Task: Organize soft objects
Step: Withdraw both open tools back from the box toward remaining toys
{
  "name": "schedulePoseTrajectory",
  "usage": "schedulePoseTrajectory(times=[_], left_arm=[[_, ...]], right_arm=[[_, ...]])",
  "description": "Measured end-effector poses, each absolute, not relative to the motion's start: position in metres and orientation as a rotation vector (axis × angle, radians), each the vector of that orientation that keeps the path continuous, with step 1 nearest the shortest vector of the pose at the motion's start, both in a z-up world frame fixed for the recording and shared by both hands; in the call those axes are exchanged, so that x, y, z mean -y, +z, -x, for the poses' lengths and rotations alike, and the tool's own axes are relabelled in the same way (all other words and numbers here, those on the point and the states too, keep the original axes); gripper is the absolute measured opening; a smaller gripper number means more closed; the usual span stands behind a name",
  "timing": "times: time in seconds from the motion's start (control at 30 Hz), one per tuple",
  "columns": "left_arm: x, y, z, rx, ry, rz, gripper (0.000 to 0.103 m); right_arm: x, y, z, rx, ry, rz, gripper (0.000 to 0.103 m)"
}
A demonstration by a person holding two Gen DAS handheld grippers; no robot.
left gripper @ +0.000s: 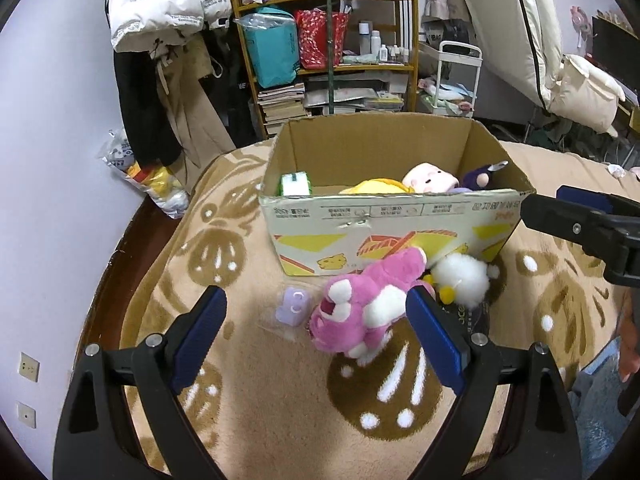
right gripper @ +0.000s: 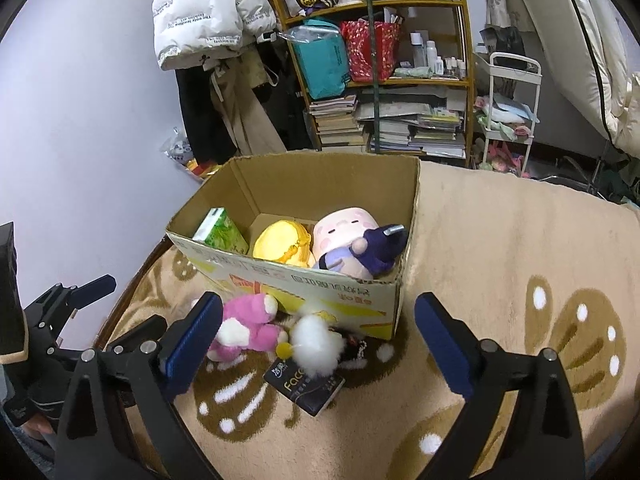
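An open cardboard box (left gripper: 396,216) (right gripper: 304,284) stands on a beige blanket. Inside lie a yellow plush (right gripper: 282,242), a pale pink plush (right gripper: 344,226), a purple doll (right gripper: 374,254) and a green tissue pack (right gripper: 218,230). In front of the box lie a pink bear (left gripper: 360,304) (right gripper: 248,328), a white fluffy duck (left gripper: 462,278) (right gripper: 316,344), a dark tissue pack (right gripper: 306,390) and a small lilac item (left gripper: 294,306). My left gripper (left gripper: 316,332) hovers open over the pink bear, not pressing it. My right gripper (right gripper: 318,340) hangs open above the white duck, empty.
A cluttered bookshelf (left gripper: 332,52) and hanging coats (left gripper: 160,60) stand behind the bed. A white trolley (right gripper: 508,112) is at the right. The bed's wooden edge (left gripper: 116,264) runs along the left, by the wall. The blanket (right gripper: 520,260) stretches right of the box.
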State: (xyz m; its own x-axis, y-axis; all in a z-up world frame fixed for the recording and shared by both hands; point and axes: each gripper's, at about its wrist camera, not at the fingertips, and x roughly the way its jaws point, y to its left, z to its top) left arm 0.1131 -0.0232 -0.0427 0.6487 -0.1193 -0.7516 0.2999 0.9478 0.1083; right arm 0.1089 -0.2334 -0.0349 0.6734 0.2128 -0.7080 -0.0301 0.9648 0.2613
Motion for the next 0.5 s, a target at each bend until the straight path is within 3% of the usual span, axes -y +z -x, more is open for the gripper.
schedulePoseTrajectory(times=[0.5], left_arm=[[0.033,-0.077,-0.136,-0.909,-0.278,-0.243,0.09]], right_arm=[[0.244,-0.075,-0.132,-0.945,0.115,-0.316,0.101]])
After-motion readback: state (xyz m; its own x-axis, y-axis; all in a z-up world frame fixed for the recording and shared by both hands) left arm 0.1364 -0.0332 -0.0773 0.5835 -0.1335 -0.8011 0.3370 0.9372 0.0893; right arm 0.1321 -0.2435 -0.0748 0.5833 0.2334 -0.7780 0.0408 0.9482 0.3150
